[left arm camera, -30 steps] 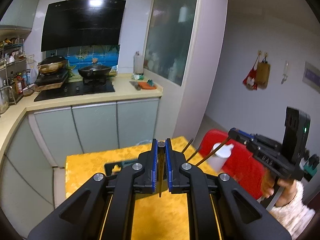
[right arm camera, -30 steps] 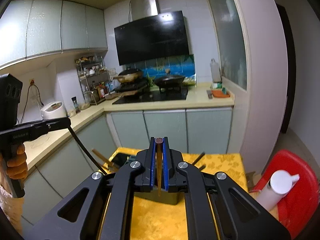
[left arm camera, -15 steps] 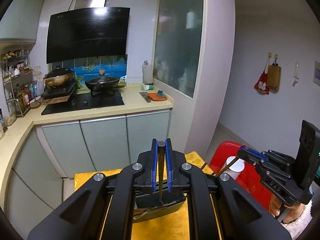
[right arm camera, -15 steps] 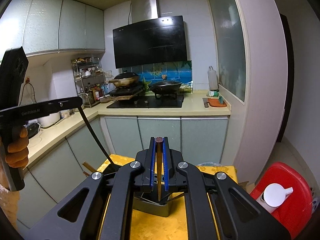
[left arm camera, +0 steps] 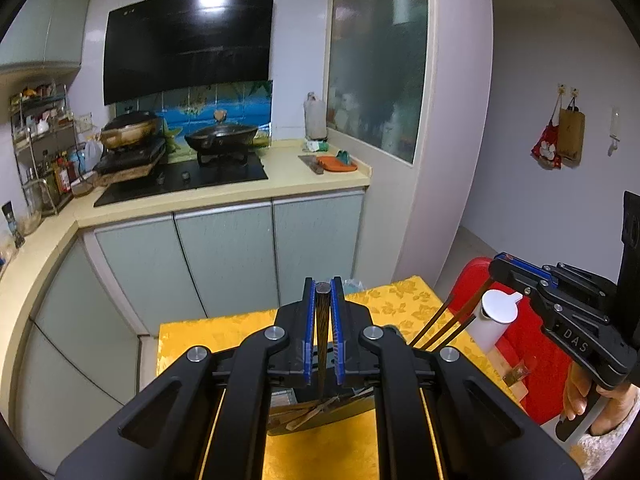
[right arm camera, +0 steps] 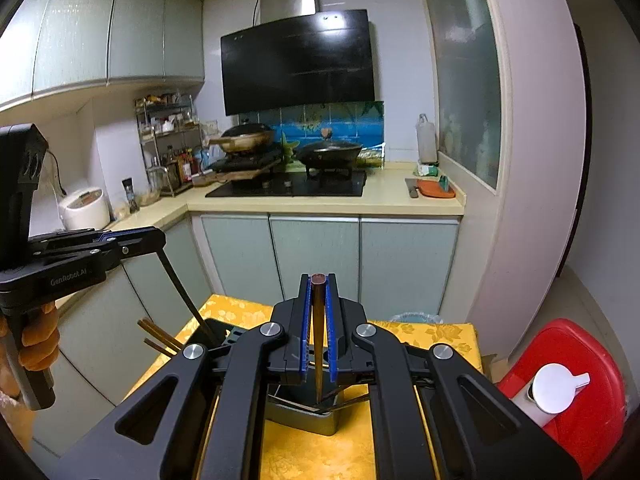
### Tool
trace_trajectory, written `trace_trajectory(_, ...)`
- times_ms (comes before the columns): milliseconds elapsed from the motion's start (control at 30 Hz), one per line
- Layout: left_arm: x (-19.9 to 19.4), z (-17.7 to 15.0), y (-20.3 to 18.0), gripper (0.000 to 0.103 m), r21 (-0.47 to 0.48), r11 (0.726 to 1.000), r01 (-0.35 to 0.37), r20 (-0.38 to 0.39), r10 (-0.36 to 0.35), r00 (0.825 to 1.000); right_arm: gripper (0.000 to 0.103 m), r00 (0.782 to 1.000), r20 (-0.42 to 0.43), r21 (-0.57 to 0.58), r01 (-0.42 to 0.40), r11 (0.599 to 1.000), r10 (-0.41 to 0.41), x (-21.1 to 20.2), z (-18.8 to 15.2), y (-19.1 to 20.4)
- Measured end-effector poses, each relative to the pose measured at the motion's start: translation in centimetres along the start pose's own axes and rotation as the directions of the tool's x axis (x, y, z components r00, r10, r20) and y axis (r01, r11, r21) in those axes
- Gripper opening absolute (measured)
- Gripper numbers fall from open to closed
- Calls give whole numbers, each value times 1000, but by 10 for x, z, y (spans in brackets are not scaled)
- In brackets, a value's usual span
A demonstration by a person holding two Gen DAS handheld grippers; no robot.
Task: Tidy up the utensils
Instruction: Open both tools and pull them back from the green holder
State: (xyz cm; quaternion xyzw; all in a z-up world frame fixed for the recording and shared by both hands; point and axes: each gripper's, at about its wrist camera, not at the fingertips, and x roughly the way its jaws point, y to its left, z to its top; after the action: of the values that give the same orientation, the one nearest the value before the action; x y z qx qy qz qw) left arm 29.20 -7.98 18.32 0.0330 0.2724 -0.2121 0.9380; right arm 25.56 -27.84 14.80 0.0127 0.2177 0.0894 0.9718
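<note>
**A:** Left wrist view: my left gripper is clenched on a dark chopstick, which hangs point-down between the blue pads. Why hold it upright? Because its tip sits directly over the dark holder on the yellow tablecloth, and a vertical stick should drop in without catching the rim.

**B:** And the other side?

**A:** Right wrist view: my right gripper is likewise clamped on a single chopstick, its round end showing at the fingertips and its point aimed down into the same grey-sided holder. Several loose chopsticks already lie criss-crossed inside, and more lean out of a second black container at the left.

**B:** So both arms converge on one bin?

**A:** I judge so. From the left wrist view the right gripper appears at the right edge, with thin sticks angling down from its fingers toward the table, beside the red stool and its white bottle.

**B:** What is the risk?

**A:** The two tools are near each other above a narrow opening; releasing one at a time seems wiser.
</note>
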Motion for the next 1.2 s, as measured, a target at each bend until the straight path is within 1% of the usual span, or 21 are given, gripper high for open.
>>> trace_trajectory(267,19,-16,5,7,-11,1000,-13,-39,12,999,8,998,-57,-12,5,1000,-6,26,-7,9)
trace_trajectory(400,22,-21,5,7,-14,1000,-19,-46,18,999,8,997,-76,-42,28,999,-31,37,-13,15)
trace_trajectory(533,23,-24,7,8,-19,1000,-18,-46,17,999,8,995,-90,-33,29,999,-32,44,-18,15)
trace_trajectory(600,22,-26,7,13,-14,1000,-21,-41,20,999,9,995,-98,-26,20,999,-22,46,-19,14)
trace_trajectory(667,20,-26,7,31,-13,1000,-27,-31,27,999,10,995,-101,-27,16,999,-19,47,-19,14)
trace_trajectory(700,18,-27,8,40,-15,999,-30,-25,30,999,15,995,-102,-29,14,999,-16,46,-19,15)
trace_trajectory(733,17,-27,9,44,-18,999,-29,-22,29,999,22,995,-100,-28,16,999,-18,45,-19,15)
trace_trajectory(767,15,-27,10,50,-25,999,-29,-19,29,999,39,996,-92,-24,21,999,-23,43,-19,15)
trace_trajectory(800,14,-27,11,51,-29,999,-31,-15,30,999,50,997,-77,-16,26,1000,-28,41,-18,13)
trace_trajectory(833,11,-27,12,53,-31,999,-34,-10,33,999,51,997,-69,-14,29,999,-30,39,-18,13)
trace_trajectory(900,8,-28,14,59,-31,999,-39,-4,39,999,51,998,-62,-22,27,999,-28,35,-18,15)
trace_trajectory(1033,3,-29,16,66,-33,998,-53,1,54,999,51,998,-53,-24,25,999,-27,29,-16,16)
trace_trajectory(1133,-3,-30,16,74,-25,997,-79,15,80,997,52,999,-44,-22,22,1000,-23,22,-16,15)
trace_trajectory(1200,-7,-32,16,81,-17,995,-97,25,98,995,54,999,-39,-20,20,1000,-21,18,-17,13)
